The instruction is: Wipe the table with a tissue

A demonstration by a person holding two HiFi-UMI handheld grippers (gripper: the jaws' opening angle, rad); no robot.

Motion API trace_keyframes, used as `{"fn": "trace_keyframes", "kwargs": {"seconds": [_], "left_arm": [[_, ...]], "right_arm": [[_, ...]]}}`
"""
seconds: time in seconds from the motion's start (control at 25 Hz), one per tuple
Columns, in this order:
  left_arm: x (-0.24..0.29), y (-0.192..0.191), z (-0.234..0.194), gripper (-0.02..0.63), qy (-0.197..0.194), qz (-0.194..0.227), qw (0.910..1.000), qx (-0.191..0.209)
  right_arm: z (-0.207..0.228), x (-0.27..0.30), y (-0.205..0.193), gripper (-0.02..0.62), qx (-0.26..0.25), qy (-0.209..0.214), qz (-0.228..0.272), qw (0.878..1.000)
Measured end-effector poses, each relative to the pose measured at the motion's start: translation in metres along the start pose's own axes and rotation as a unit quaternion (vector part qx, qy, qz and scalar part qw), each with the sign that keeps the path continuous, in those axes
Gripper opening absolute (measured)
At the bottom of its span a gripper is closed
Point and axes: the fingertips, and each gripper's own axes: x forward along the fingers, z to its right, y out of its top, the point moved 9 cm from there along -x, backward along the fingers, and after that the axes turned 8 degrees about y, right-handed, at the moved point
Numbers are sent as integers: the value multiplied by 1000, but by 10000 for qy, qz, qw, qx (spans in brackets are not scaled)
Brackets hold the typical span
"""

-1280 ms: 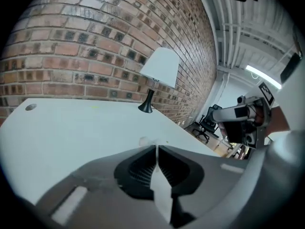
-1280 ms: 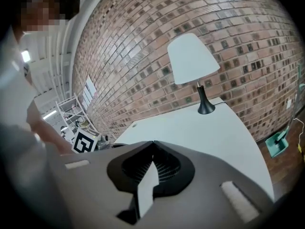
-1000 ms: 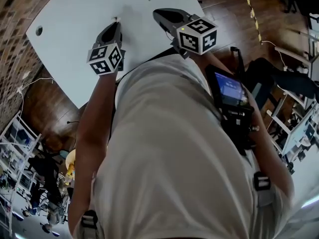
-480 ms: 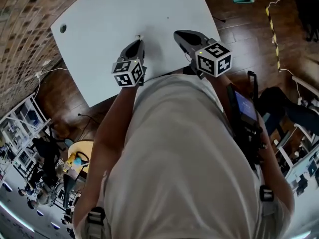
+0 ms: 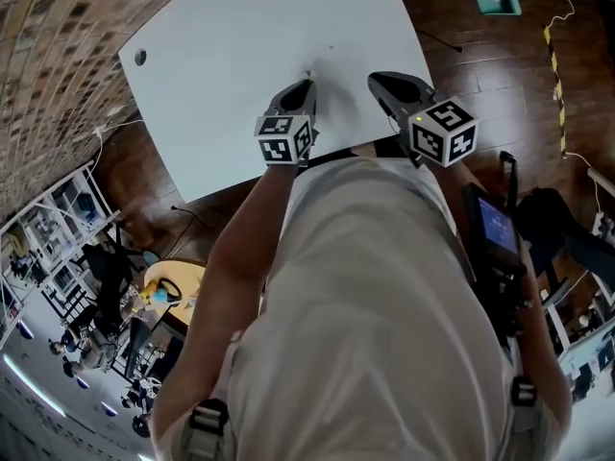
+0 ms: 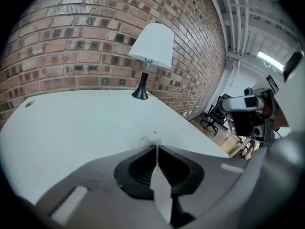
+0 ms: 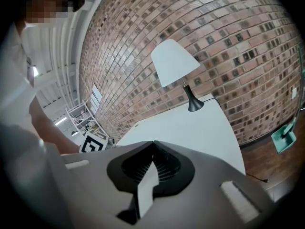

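- White tabletop (image 5: 250,56) is seen running along a brick wall (image 6: 71,37). A white-shaded lamp (image 6: 151,44) is stood at its far end, and a small round hole (image 5: 140,58) is set near one corner.
- Both grippers are held over the near part of the tabletop, close beside each other, by a person in a pale shirt (image 5: 375,305).
- The left gripper (image 6: 156,147) is seen with its jaws pressed together. A small pale scrap of tissue (image 6: 145,140) is pinched at the very tips and pokes out over the tabletop.
- Whether that tissue is touching the surface cannot be told.
- The right gripper (image 7: 153,142) is closed as well, its jaws meeting with nothing between them, and it is pointed along the tabletop toward the lamp.
- A dark wooden floor (image 5: 461,36) is shown beside the tabletop.
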Motion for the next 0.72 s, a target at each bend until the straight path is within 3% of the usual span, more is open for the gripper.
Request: {"fn": "trace_keyframes", "kwargs": {"seconds": [0.36, 0.72], "left_arm": [[58, 42, 5, 21, 428, 52, 9987, 269], [86, 46, 23, 21, 918, -464, 9919, 747]], "right_arm": [[29, -48, -3, 8, 116, -267, 51, 9996], [54, -82, -2, 8, 234, -355, 184, 9989]]}}
